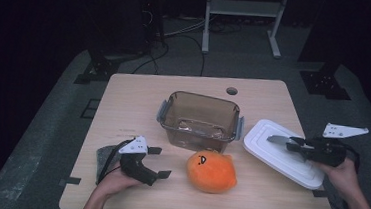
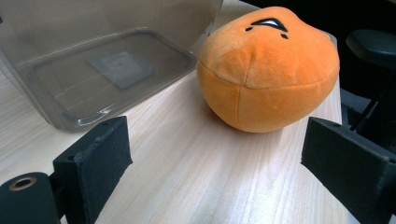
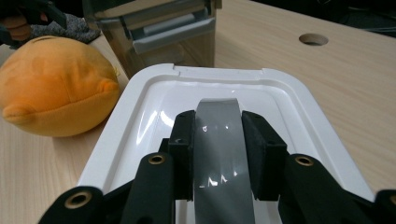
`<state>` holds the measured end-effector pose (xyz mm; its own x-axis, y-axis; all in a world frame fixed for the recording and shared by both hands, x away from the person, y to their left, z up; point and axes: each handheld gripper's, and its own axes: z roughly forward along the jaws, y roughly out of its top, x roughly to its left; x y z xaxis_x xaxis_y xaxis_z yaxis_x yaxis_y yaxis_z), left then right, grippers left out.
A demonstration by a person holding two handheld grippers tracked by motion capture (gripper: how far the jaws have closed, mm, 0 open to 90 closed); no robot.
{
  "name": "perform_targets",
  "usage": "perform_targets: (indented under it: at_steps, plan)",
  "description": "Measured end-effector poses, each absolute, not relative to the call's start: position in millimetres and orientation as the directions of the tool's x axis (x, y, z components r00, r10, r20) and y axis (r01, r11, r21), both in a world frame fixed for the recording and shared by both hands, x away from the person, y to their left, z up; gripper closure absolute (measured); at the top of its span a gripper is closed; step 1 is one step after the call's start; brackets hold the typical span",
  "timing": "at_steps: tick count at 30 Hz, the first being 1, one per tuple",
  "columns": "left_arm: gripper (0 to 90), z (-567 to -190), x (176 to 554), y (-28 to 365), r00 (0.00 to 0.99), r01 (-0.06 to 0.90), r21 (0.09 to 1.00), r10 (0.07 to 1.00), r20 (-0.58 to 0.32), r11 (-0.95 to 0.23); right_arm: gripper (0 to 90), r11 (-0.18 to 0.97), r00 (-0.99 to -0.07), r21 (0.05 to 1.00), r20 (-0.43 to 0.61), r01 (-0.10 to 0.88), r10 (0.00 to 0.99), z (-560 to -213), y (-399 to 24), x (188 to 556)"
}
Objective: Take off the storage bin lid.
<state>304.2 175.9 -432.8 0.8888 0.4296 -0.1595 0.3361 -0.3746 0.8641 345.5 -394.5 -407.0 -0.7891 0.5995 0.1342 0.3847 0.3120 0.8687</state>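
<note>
My right hand-held gripper [image 3: 217, 140] squeezes a grey strip [image 3: 218, 144] over the white lid [image 3: 154, 93], so the strip can go down on it. My left hand-held gripper [image 2: 215, 163] waits wide open, empty, near the orange plush toy [image 2: 268, 70] on the tabletop [image 2: 187, 172], beside the clear box [image 1: 200, 118].

**Tally on the table**

One clear container [image 1: 200, 119] at centre. One white lid [image 1: 284, 152] at three o'clock. One orange plush toy [image 1: 212, 171] at six o'clock. One grey cloth [image 1: 106, 157] at eight o'clock. One strip of grey tape [image 3: 219, 154]. Two grippers: left gripper [image 1: 158, 161], right gripper [image 1: 291, 143].
</note>
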Motion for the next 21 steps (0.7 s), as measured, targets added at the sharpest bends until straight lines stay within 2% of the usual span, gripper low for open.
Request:
perform_targets:
  at_steps: [21]
  plan:
    - [7.5, -432.1, 304.0, 176.6, 0.89, 0.335, 0.864, 0.428, -0.16, -0.375, 65.5, 0.31, -0.783, 0.842, 0.192, 0.441, 0.592, -449.8, -381.9, 344.1]
